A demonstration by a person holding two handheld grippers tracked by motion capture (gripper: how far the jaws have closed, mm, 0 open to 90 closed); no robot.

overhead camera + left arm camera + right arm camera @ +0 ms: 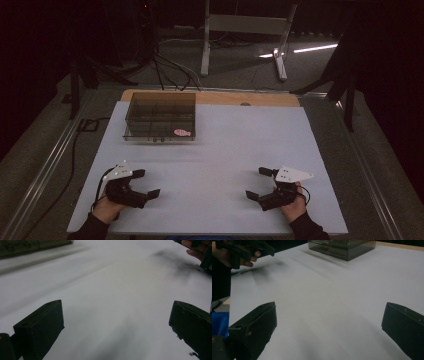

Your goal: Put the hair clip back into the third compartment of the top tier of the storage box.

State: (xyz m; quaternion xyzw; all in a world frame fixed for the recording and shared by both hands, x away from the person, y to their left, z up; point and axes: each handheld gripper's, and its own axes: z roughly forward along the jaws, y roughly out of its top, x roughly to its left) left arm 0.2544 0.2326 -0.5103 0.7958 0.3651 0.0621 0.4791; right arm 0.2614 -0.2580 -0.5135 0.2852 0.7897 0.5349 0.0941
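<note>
A smoky clear plastic box with inner compartments stands at the back left of the white table cover; a small pink object shows at its front right corner. The box also appears in the right gripper view and the left gripper view. My left gripper rests near the front left, open, nothing between its jaws. Near the front right my right gripper is open and empty too. The two grippers face each other across bare cover.
A wooden table edge shows behind the white cover. Beyond it stand a white frame's legs and cables on a dark floor. A metal rail runs along the left side.
</note>
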